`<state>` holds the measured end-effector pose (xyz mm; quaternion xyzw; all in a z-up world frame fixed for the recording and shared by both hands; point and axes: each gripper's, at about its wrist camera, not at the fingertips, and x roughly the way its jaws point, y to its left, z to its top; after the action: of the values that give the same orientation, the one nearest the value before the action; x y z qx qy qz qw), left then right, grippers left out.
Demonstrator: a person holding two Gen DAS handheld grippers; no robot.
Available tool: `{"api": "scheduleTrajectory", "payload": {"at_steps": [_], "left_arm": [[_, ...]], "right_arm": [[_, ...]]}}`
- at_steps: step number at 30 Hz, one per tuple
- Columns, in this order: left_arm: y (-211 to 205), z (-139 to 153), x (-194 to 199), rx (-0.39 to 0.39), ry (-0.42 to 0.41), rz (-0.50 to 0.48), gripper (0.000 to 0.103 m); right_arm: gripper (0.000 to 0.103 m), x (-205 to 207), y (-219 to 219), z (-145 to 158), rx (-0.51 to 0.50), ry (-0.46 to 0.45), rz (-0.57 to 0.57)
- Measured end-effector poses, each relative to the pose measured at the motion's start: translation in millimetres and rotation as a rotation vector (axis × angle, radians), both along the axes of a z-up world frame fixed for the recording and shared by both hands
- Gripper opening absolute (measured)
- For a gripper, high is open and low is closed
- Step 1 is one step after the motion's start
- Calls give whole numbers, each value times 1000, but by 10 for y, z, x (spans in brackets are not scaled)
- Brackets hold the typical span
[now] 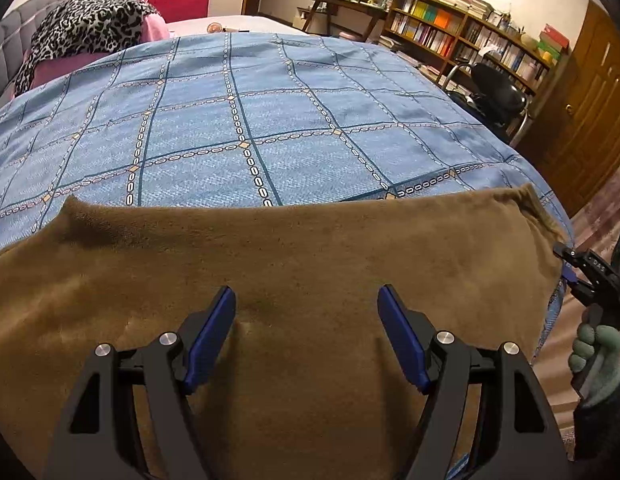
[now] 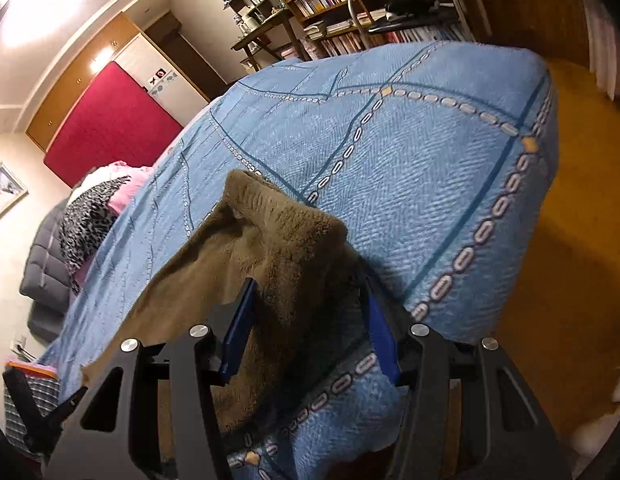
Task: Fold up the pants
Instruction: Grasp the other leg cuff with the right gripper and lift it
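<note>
- One pair of brown pants (image 1: 294, 272)
- Two grippers: left gripper (image 1: 306, 300), right gripper (image 2: 310, 292)
- One blue bedspread (image 1: 238, 120)
- One leopard-print cloth (image 1: 86, 24)
- One black chair (image 1: 497, 88)
- One bookshelf (image 1: 461, 28)

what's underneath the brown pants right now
The brown pants lie on the blue patterned bedspread, near its edge. The bedspread shows around them; anything else beneath the fabric is covered.

We saw brown fleece pants (image 1: 310, 264) on a blue bedspread (image 1: 246, 120) checked with white chain lines; the pads (image 1: 212, 336) were blue.
</note>
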<state>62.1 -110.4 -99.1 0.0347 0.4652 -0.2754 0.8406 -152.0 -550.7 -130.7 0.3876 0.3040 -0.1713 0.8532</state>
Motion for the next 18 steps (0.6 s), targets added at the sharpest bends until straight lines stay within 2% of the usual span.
{"api": "scheduleTrajectory", "payload": {"at_steps": [2, 7, 10, 15, 18], "left_arm": [[-1, -20, 6, -3, 15, 8, 73], [-29, -54, -20, -2, 28, 7, 73], [-25, -55, -17, -5, 28, 9, 73], [21, -59, -17, -17, 32, 20, 73], [51, -57, -25, -20, 33, 22, 73]], "right_arm": [[55, 76, -33, -70, 38, -17, 4], [56, 195, 11, -90, 3, -20, 9], [43, 244, 64, -79, 25, -24, 55], [42, 235, 55, -103, 56, -38, 61], [30, 242, 61, -58, 70, -42, 56]]}}
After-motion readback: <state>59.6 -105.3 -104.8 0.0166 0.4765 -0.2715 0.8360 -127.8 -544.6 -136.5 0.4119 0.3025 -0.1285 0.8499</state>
